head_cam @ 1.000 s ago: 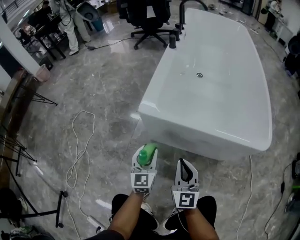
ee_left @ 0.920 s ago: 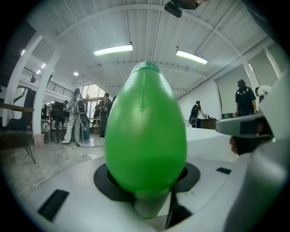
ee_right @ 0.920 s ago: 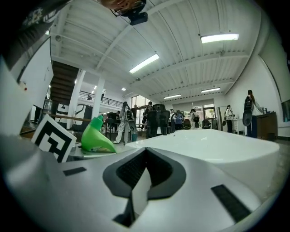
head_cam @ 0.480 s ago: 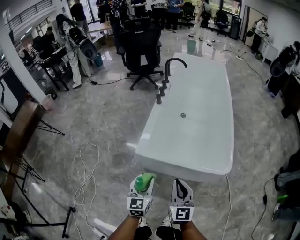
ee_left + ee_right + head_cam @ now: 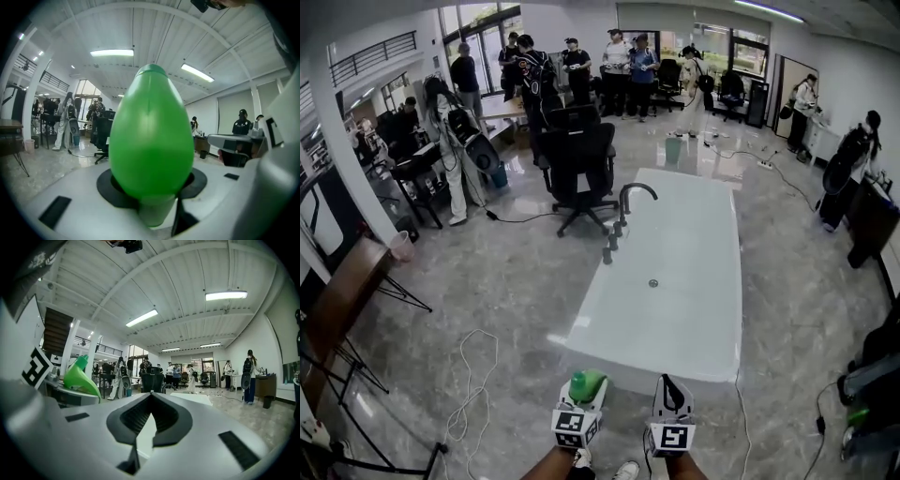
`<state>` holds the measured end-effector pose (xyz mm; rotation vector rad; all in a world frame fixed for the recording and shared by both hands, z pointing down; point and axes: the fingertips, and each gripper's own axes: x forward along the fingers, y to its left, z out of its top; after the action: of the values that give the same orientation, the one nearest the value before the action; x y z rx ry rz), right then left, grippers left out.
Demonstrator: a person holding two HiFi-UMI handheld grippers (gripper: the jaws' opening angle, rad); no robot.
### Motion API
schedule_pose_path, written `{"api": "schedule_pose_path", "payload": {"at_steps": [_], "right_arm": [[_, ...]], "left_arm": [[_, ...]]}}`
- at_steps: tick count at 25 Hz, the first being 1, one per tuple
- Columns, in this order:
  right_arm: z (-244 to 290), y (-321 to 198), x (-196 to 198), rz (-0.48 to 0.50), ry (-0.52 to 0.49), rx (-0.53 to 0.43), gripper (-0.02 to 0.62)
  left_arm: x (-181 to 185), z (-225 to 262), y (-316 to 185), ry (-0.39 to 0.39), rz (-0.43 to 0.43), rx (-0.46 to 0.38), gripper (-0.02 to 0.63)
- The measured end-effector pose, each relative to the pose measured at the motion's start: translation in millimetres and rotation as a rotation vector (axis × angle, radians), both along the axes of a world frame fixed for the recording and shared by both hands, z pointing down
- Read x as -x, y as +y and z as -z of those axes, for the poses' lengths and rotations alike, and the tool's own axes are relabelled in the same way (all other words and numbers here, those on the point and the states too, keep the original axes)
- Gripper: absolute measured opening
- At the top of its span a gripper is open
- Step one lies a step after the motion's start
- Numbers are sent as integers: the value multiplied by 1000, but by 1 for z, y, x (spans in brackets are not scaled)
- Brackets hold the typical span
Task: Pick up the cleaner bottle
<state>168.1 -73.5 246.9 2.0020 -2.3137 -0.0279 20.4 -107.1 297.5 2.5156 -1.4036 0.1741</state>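
The cleaner bottle (image 5: 588, 382) is bright green with a rounded body, and it sits at the bottom centre of the head view. My left gripper (image 5: 581, 396) is shut on it and holds it in the air above the floor. In the left gripper view the bottle (image 5: 151, 136) fills the middle, standing up between the white jaws of the left gripper (image 5: 152, 199). My right gripper (image 5: 669, 384) is beside it on the right, shut and holding nothing. In the right gripper view the black pads of the right gripper (image 5: 149, 414) meet, and the bottle (image 5: 80, 377) shows at the left.
A white bathtub (image 5: 675, 281) with a black faucet (image 5: 628, 199) stands just ahead on the grey marble floor. Behind it is a black office chair (image 5: 578, 159). A white cable (image 5: 473, 375) lies on the floor to the left. Several people (image 5: 572, 66) stand at the back.
Both grippers have risen with the bottle still in the left one. The head view has lifted from the floor by the tub to take in the whole room.
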Motion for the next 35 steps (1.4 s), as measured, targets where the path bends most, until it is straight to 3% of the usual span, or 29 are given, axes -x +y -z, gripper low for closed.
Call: {"api": "schedule_pose_path", "payload": {"at_steps": [6,17,22,26,35], "right_arm": [[19,-6,-5,-97,-1,-47,17],[76,-41,18,-174,15,-117,17],[81,-58,14,-207,23,-134,17],[87,-60,8,-193,27,-134,17],[95,-46,-27,-162,66,-115,17]], "left_arm": [[1,24,-13,-8,-37,-22,181],[5,59,-55,-19,-180,-82,181],[6,70,-80,10,-180,-123,181],[6,72,-86,-17,-142,-106,181],[-28,87,-75,-14,-143,-143,181]]}}
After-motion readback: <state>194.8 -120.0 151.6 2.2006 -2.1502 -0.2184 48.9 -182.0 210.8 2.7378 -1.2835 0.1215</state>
